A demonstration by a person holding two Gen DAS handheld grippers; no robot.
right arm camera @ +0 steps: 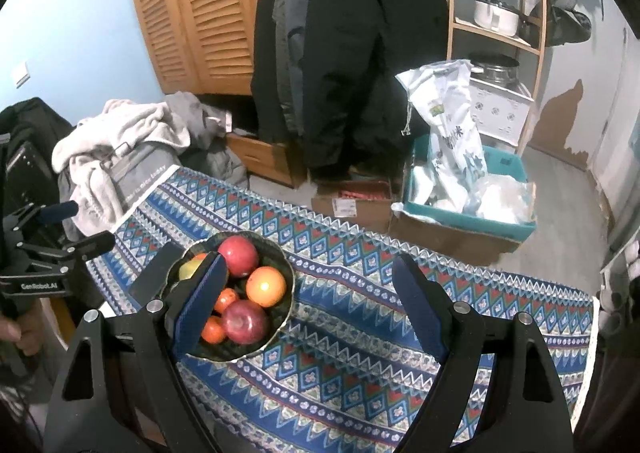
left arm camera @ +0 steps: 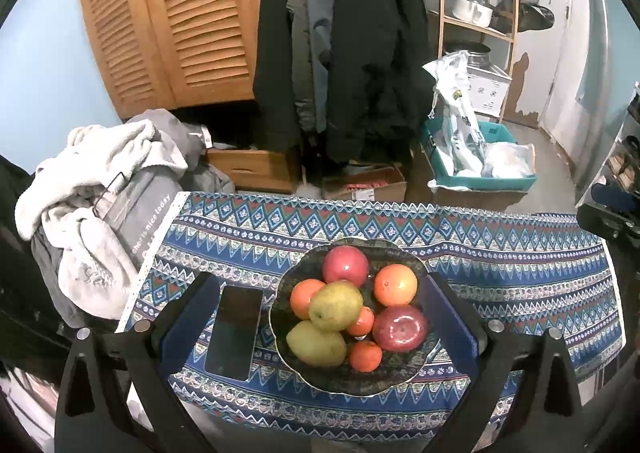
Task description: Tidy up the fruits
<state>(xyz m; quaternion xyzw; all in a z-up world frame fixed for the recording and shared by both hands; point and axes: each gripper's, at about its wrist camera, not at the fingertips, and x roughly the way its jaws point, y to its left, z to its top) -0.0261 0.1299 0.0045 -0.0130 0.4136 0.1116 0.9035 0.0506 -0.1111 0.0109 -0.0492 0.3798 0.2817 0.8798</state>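
"GenRobot.AI" on left gripper (right arm camera: 34, 287); "nice today" on grey cloth (left arm camera: 154, 219)

We see left gripper (left arm camera: 320, 317) spread wide, nothing pinched, pointing down-forward. Right gripper (right arm camera: 312, 305) parted too, empty, same tilt. A hand (right arm camera: 18, 333) grips the left gripper's handle.

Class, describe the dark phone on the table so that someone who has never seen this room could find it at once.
Start at the table covered by the blue patterned cloth. On it stands a dark scalloped bowl filled with apples, oranges and pears. Just left of that bowl, flat on the cloth, lies the black rectangular phone, screen dark: the only flat, straight-edged thing beside all that round, bright fruit.
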